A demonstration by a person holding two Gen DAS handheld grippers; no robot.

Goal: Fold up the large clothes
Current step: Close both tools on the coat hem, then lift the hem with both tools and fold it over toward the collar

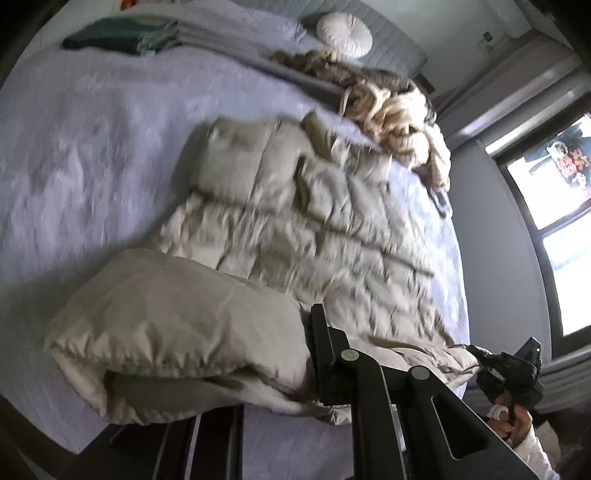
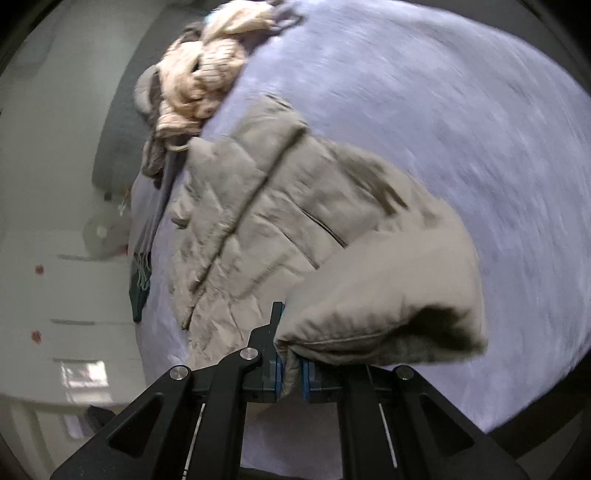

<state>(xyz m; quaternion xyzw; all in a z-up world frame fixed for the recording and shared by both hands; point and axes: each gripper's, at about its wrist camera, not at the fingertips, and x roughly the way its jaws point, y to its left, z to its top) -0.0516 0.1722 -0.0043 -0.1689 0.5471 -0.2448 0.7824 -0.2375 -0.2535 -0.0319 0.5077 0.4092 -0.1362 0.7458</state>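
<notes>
Left claw clamped, angled downward; right claw likewise clamped, tilted down.

right gripper pinches the beige puffer jacket's edge above the lavender bedspread.

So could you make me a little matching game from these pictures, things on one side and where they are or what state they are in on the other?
Things:
1. beige quilted jacket
2. cream knit sweater
3. dark green folded cloth
4. round white cushion

Place or state:
A. crumpled in a heap at the bed's edge, beyond the jacket
B. against the headboard
C. spread on the lilac bedspread, its near edge pinched in both shut jaws
D. lying flat at the far side of the bed

Pairs: 1-C, 2-A, 3-D, 4-B
</notes>
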